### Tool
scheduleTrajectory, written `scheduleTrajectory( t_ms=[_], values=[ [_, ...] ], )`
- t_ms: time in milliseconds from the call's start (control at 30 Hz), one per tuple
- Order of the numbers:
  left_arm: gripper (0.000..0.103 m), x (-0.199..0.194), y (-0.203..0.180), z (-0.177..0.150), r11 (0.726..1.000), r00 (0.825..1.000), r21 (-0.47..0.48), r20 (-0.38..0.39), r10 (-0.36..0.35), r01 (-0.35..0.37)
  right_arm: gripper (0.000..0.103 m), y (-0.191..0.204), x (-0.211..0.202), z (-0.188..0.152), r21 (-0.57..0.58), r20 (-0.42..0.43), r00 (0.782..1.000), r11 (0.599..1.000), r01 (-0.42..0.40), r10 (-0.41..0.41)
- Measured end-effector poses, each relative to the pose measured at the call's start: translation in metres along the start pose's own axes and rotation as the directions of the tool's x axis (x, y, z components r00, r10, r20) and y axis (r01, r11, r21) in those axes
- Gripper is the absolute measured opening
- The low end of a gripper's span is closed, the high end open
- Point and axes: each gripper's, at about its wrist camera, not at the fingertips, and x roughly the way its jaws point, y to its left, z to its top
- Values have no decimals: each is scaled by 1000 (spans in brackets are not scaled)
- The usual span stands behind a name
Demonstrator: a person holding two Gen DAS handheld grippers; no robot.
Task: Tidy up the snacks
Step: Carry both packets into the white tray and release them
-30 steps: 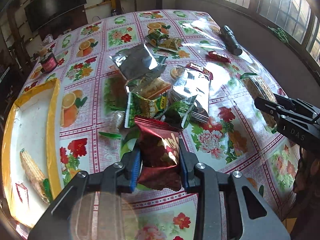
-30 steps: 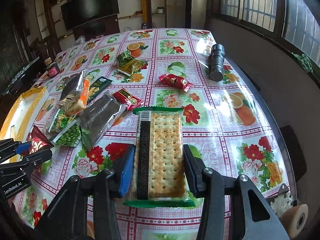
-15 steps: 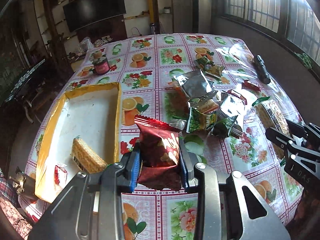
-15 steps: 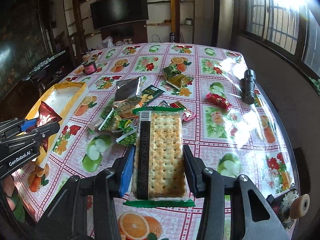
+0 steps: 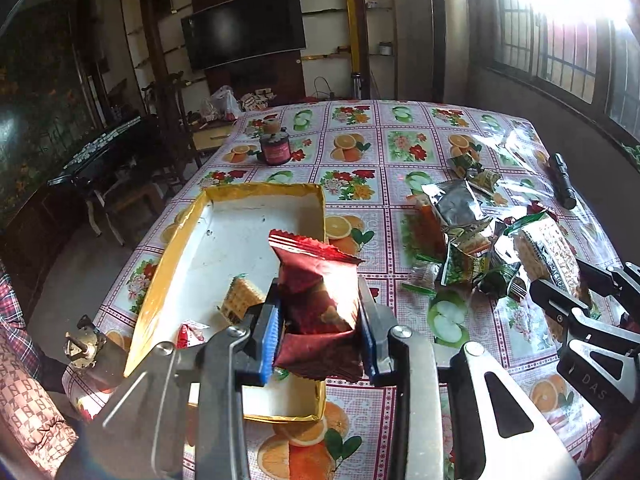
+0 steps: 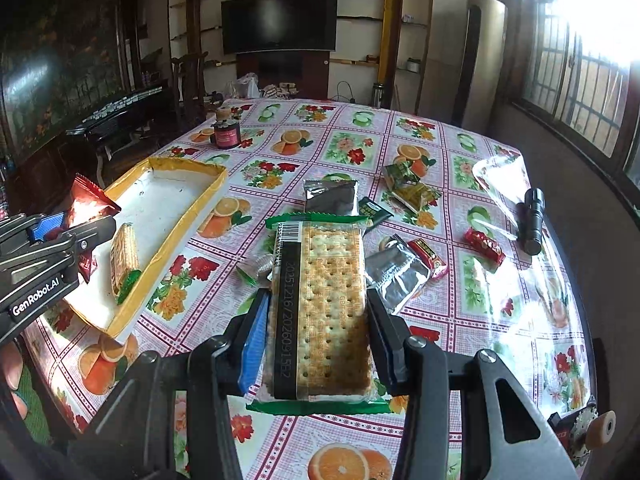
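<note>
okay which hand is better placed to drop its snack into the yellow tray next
Left. The left tongs already hold the red snack packet over the yellow tray, while the right tongs hold the cracker pack over the tablecloth beside it.

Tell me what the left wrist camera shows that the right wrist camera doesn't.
Only the left view shows the heap of green packets beside the right tongs, and the tray's near rim.

Only the right view shows the cracker pack's face with its barcode and date strip, and the red packet near the flashlight.

Both show the tray, the jar, the flashlight, the left tongs shut on a maroon packet, and the right tongs shut on the cracker pack.
</note>
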Motion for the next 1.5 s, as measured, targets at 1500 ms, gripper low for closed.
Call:
scheduleTrajectory(
  t_ms=[1500],
  values=[
    [35,12,64,0,987,995,-130,-12,96,-97,46,40,9,39,-77,63,987,986,150,-145]
  ],
)
